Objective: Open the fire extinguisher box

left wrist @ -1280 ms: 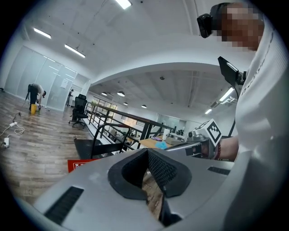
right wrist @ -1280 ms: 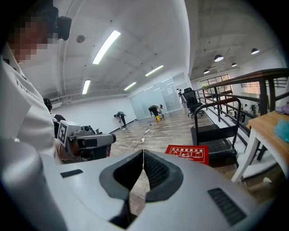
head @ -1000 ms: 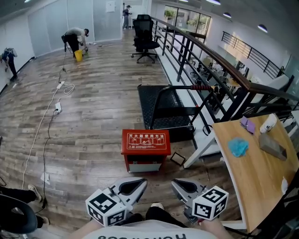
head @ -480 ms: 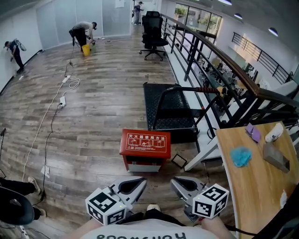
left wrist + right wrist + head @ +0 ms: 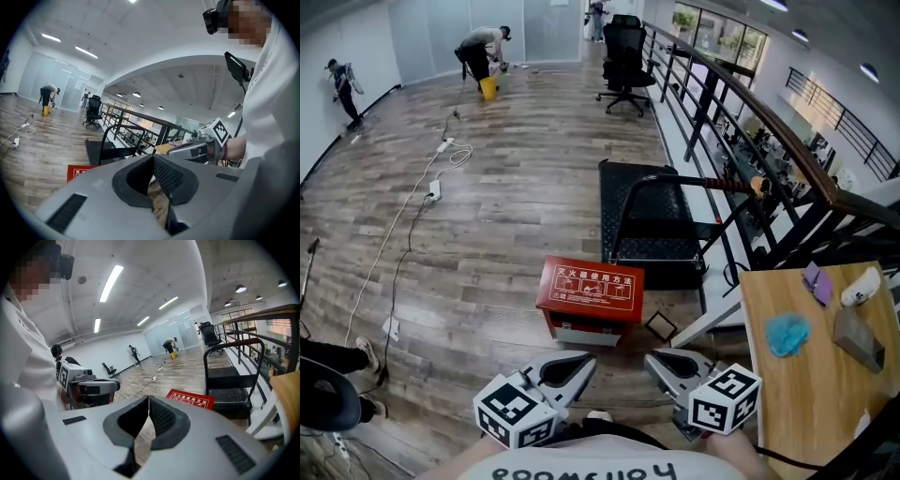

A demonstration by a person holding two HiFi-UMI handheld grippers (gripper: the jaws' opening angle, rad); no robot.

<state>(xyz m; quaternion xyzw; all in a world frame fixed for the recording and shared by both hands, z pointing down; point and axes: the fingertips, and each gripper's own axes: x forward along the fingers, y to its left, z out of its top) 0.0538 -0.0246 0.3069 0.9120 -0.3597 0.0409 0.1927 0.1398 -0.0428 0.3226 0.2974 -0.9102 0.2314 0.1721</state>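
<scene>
The fire extinguisher box (image 5: 591, 285) is a low red cabinet with white print on its lid, standing shut on the wood floor. Both grippers hover close to my body, short of the box and apart from it. My left gripper (image 5: 589, 361) is at the lower left with its jaws shut and nothing between them. My right gripper (image 5: 650, 362) mirrors it at the lower right, also shut and empty. In the left gripper view the box (image 5: 77, 172) shows left of the jaws. In the right gripper view the box (image 5: 190, 399) lies ahead, right of the jaws.
A black platform cart (image 5: 652, 220) stands right behind the box, against a black railing (image 5: 750, 122). A wooden table (image 5: 820, 375) with a blue cloth is at the right. A small frame (image 5: 660, 326) lies beside the box. A cable (image 5: 412, 225) crosses the floor at left; people work far back.
The whole scene has slid as I moved along the floor; the table sits further right. Both grippers keep the same stance before me, still shut, with the box just ahead.
</scene>
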